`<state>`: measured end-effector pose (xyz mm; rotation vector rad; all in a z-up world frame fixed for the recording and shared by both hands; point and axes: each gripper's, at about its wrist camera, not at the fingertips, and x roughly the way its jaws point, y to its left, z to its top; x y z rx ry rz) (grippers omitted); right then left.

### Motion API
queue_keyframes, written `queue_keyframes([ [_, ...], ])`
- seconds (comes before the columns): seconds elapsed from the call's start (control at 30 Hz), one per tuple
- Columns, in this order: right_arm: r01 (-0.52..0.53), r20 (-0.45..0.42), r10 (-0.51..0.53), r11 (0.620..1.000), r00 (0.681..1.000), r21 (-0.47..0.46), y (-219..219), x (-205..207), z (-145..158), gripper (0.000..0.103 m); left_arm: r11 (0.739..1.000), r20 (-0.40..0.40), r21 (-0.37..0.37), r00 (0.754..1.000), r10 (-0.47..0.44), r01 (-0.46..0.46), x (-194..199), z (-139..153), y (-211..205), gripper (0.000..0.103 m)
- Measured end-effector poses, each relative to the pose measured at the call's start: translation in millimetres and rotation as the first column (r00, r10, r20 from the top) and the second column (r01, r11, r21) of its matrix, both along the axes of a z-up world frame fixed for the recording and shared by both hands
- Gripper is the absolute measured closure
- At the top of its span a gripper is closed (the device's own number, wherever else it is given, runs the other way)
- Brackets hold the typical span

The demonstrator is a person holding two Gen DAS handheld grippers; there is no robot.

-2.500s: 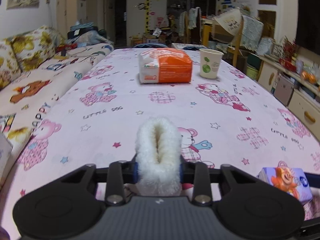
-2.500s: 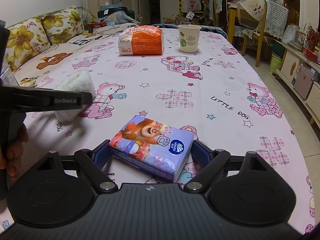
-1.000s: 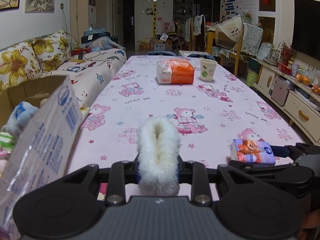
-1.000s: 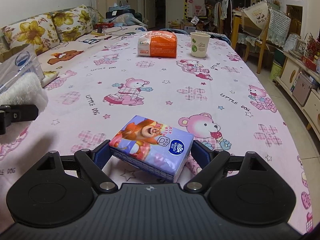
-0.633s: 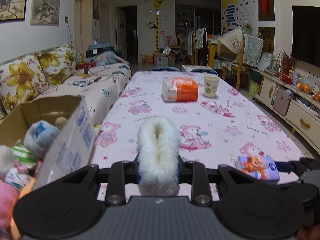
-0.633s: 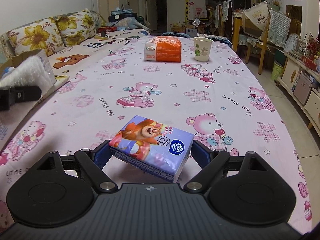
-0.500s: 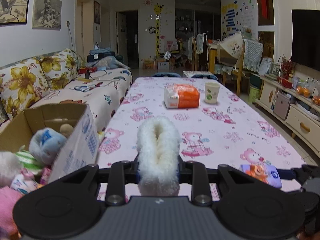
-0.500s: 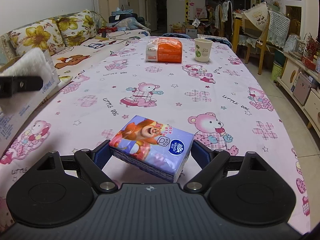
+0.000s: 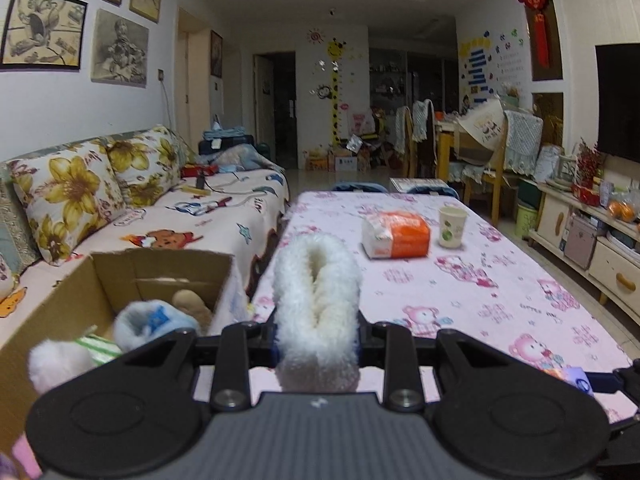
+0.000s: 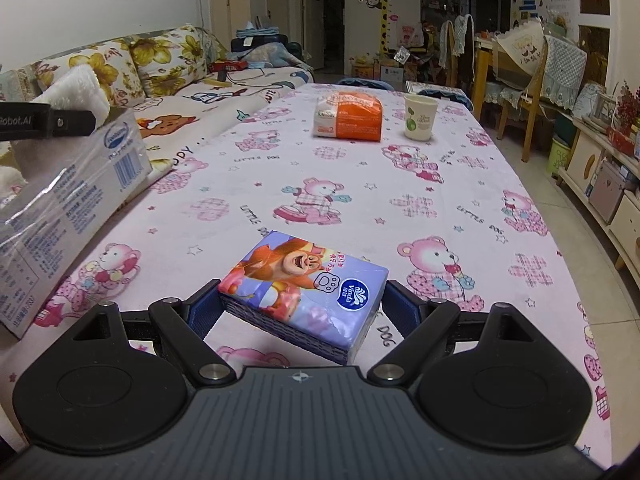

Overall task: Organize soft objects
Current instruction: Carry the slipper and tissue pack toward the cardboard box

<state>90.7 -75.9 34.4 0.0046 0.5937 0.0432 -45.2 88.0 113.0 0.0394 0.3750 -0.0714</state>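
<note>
While the left gripper [image 9: 317, 340] is clamped on a white fluffy slipper [image 9: 317, 308] that stands upright between its pads, the cardboard box [image 9: 120, 280] sits low and to its left, open-topped, with other plush things already inside: a blue-and-white plush piece [image 9: 154, 322], a white fluffy ball [image 9: 60, 360] and something tan behind them. The right gripper [image 10: 302, 300] is closed on a purple tissue pack [image 10: 304, 286], held tilted just above the pink bear-print tablecloth [image 10: 440, 200], with the box's printed side wall to its left.

The step in hand looks like carrying the slipper over the box. To do it well, the left gripper should swing leftward until the slipper hangs above the open middle of the box rather than over the near wall, then tip down before the pads part, so the soft, light piece drops in instead of catching on the rim. The fluff may cling to the pads, so a wide release helps. The tissue pack should wait clear to the right, since both tools reaching the opening together could knock against each other.

Ahead of both grippers, an orange tissue package [image 10: 348, 120] and a paper cup [image 10: 419, 122] stand well apart from the action.
</note>
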Motion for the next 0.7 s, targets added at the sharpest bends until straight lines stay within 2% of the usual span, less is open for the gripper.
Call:
queue_keyframes([
  [0.7,-0.135,0.137,0.137,0.991,0.981,-0.026,46.2,20.6,44.7,0.000,0.987,0.064,-0.040,0.985,0.161,-0.158,15.8,12.5,55.5,0.072],
])
